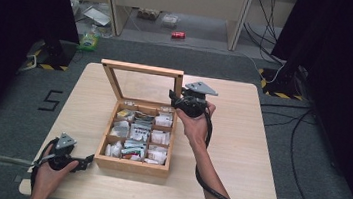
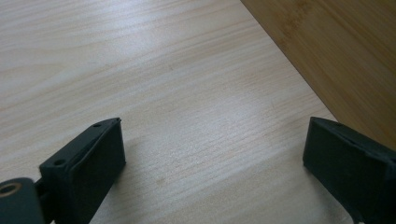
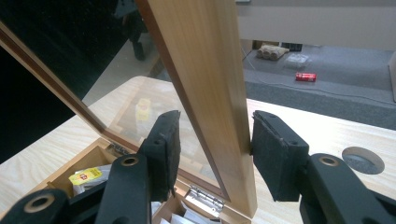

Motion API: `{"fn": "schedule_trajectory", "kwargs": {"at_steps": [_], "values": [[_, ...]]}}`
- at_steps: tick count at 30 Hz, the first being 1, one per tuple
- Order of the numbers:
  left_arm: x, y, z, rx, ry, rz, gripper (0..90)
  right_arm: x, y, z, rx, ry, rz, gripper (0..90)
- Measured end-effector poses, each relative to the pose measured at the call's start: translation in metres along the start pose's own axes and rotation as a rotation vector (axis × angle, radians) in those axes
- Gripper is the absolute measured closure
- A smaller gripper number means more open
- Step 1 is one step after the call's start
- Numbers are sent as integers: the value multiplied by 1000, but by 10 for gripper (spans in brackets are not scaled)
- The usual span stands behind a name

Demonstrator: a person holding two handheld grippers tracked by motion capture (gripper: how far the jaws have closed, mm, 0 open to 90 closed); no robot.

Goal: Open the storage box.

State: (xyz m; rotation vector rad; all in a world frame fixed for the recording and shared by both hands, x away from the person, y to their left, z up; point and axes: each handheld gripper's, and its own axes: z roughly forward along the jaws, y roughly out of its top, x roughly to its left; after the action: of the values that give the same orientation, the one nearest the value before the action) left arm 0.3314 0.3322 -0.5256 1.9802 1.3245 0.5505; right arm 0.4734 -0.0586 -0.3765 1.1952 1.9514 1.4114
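Observation:
An open wooden box (image 1: 129, 164) sits mid-table, divided into compartments full of tea bags (image 1: 137, 135). Its glass-paned lid (image 1: 143, 68) stands upright at the back. My right gripper (image 1: 174, 96) is at the lid's right side. In the right gripper view, the lid's wooden rail (image 3: 201, 56) passes between the jaws of that gripper (image 3: 215, 135). One pad (image 3: 273, 154) touches the rail and the other stands slightly off it. My left gripper (image 1: 88, 162) rests open by the box's front-left corner. Bare table (image 2: 140, 60) lies between the jaws of the left gripper (image 2: 212, 149), with the box wall (image 2: 336, 46) just beyond.
The table (image 1: 230, 136) has free room right and left of the box, and a round cable hole (image 3: 363, 160) near its far right corner. On the floor beyond lie a red can (image 1: 178, 35), a green bottle (image 1: 89, 39) and cables (image 1: 287, 122).

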Motion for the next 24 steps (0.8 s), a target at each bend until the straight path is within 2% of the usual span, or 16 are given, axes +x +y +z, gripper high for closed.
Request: {"fn": "schedule_trajectory", "kwargs": {"at_steps": [8, 24], "values": [[0, 0, 0, 0, 0, 0, 50, -4, 1, 8, 11, -15, 24, 532], [0, 0, 0, 0, 1, 0, 50, -11, 7, 11, 23, -49, 37, 533]]}}
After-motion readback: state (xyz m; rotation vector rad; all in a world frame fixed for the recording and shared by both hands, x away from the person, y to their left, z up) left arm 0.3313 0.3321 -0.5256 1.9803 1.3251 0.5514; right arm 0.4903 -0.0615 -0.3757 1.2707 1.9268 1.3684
